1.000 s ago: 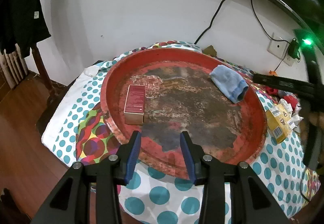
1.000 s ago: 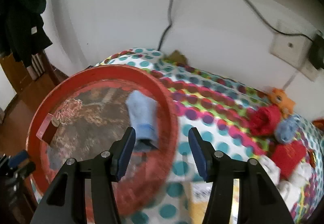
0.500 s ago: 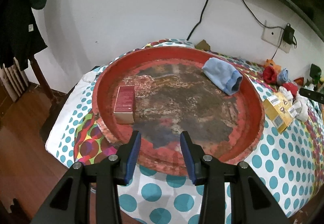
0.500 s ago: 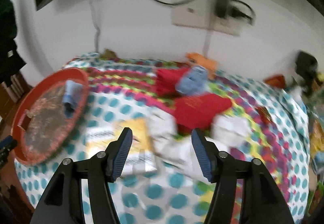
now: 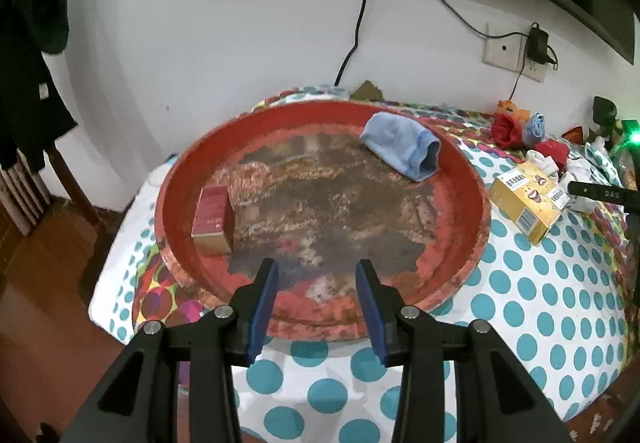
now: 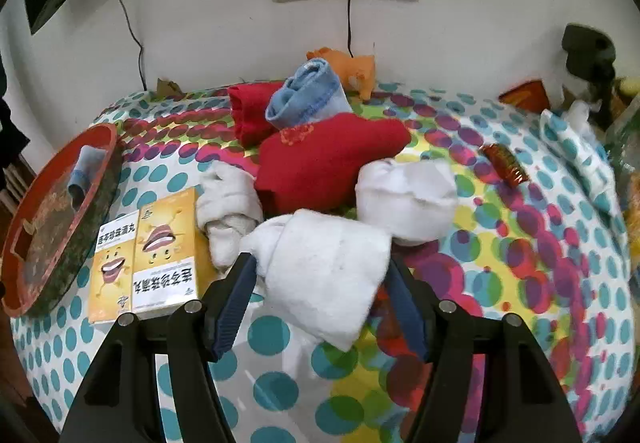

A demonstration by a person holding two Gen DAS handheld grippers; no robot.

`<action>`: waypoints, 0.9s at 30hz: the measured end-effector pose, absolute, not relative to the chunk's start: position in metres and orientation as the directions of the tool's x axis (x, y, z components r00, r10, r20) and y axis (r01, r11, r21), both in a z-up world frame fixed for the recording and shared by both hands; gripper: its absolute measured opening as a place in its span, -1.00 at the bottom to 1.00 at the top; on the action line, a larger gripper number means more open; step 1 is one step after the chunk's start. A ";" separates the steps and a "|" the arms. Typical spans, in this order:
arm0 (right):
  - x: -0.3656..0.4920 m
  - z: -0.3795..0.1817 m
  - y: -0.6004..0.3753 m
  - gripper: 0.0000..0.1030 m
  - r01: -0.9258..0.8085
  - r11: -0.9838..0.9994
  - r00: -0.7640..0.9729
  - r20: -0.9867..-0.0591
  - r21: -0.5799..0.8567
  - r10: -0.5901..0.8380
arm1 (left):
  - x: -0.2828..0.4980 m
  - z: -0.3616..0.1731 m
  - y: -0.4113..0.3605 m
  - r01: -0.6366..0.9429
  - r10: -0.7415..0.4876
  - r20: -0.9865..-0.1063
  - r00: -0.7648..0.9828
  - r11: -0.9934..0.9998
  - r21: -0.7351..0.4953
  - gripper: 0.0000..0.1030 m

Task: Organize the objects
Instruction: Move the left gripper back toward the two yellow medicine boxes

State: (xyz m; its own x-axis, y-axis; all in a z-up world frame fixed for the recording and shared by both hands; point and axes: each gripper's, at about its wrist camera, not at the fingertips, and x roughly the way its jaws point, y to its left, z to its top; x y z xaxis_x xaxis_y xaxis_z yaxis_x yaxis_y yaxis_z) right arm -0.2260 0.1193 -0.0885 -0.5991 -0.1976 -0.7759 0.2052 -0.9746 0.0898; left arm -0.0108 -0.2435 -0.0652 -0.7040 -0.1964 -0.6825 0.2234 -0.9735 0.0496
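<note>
White rolled sock (image 6: 332,275) sits between right gripper (image 6: 320,299) jaws, just widened, tilted downward. Left gripper (image 5: 316,301) part-open, empty, over red tray (image 5: 476,211). Three white socks, lower centre.

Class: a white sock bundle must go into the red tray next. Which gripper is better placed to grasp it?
Right gripper: its just-widened jaws straddle the white sock bundle. Left gripper hangs empty at the red tray.

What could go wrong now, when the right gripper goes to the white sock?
The right gripper, whose jaws have just been opening, stands around the white sock without pressing it. This sock touches two more white socks, so closing may drag a neighbour along. The yellow box lies just beside one finger and could be pushed.
</note>
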 end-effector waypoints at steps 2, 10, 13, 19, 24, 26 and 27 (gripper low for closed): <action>-0.229 -0.091 0.119 0.17 0.213 -0.973 -0.600 -0.773 0.095 -0.206 | -0.011 -0.066 -0.235 0.205 -0.189 -0.678 -0.710 -0.977 0.058 -0.20; -0.228 -0.094 0.122 -0.24 0.273 -0.960 -0.605 -0.763 0.069 -0.227 | -0.021 -0.067 -0.192 0.143 -0.118 -0.719 -0.685 -0.989 0.026 -0.20; -0.224 -0.094 0.132 -0.26 0.270 -0.960 -0.613 -0.756 0.073 -0.230 | -0.025 -0.063 -0.171 0.115 -0.075 -0.718 -0.692 -0.993 -0.007 -0.20; -0.217 -0.093 0.158 -0.26 0.246 -0.968 -0.635 -0.748 0.042 -0.194 | -0.043 -0.060 -0.118 0.014 0.002 -0.731 -0.682 -1.000 -0.016 -0.20; -0.221 -0.094 0.172 -0.25 0.227 -0.972 -0.630 -0.751 0.066 -0.199 | -0.062 -0.060 -0.085 -0.051 0.099 -0.737 -0.668 -0.995 -0.088 -0.20; -0.221 -0.094 0.170 -0.24 0.226 -0.972 -0.629 -0.754 0.057 -0.190 | -0.070 -0.061 -0.070 -0.079 0.112 -0.739 -0.664 -0.994 -0.079 -0.20; -0.220 -0.094 0.168 -0.24 0.227 -0.973 -0.632 -0.754 0.043 -0.180 | -0.074 -0.062 -0.064 -0.087 0.112 -0.741 -0.663 -0.994 -0.072 -0.20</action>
